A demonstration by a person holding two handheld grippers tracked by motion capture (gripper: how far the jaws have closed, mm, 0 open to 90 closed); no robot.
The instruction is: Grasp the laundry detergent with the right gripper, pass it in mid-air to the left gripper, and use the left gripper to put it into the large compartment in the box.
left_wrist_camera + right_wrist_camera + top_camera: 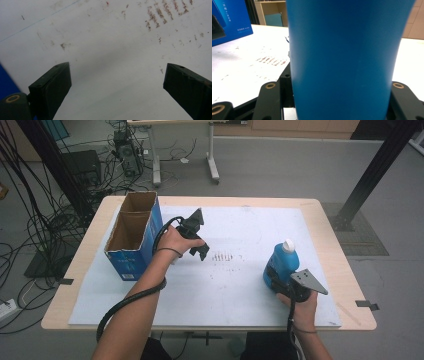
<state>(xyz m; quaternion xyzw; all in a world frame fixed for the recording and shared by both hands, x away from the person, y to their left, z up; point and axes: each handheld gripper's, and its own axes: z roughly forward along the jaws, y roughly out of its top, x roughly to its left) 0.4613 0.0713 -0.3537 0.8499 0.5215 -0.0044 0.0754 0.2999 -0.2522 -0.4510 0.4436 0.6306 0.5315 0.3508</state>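
Note:
A blue bottle (281, 262) with a white cap stands upright at the right side of the white sheet (240, 225). My right gripper (278, 281) is shut on the bottle's lower body, and in the right gripper view the blue bottle (344, 60) sits tight between the jaws. My left gripper (199, 247) hovers over the sheet just right of the blue cardboard box (134, 236), pointing down. In the left gripper view its fingertips (53, 85) stand wide apart over bare sheet, with the left gripper (117, 83) open and holding nothing.
The box is open at the top with two compartments, at the table's left. Brownish smudges (226, 255) mark the sheet's middle. The wooden table edge (350, 285) rims the sheet. Cables and a black frame post (372, 170) stand beyond the table.

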